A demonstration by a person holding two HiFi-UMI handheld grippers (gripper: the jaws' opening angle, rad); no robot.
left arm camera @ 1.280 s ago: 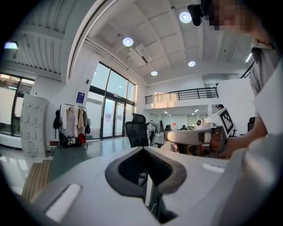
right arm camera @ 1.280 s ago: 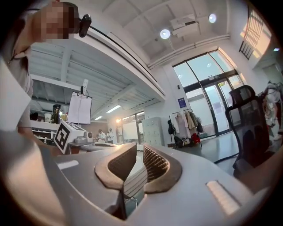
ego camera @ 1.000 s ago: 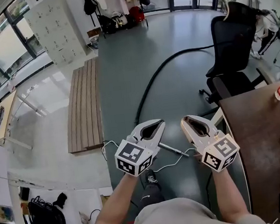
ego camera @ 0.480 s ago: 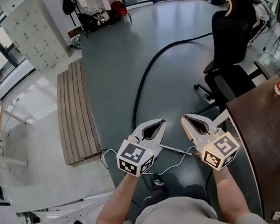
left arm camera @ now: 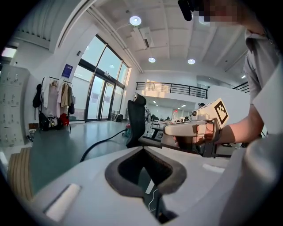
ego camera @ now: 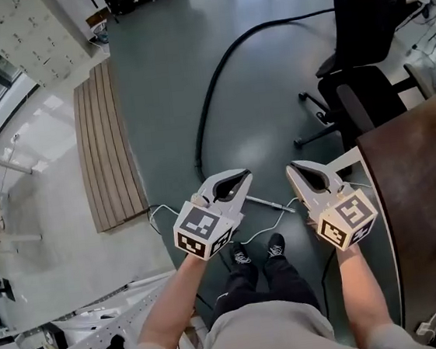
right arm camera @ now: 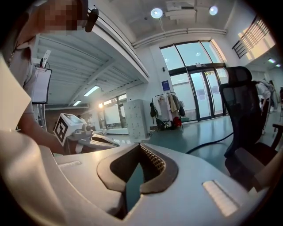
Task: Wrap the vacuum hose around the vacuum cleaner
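Black hose (ego camera: 212, 84) lay loose across floor (ego camera: 151, 68), not yet wrapped; vacuum not in view. L gripper (ego camera: 243, 176) & R gripper (ego camera: 295, 169) both closed, empty; all work left

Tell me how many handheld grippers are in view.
2. The left gripper is low and left of centre in the head view. The right gripper is beside it, nearer the brown table. No others appear hidden.

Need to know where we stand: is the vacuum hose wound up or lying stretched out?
Stretched out: the black hose runs in one long curve across the floor, uncoiled.
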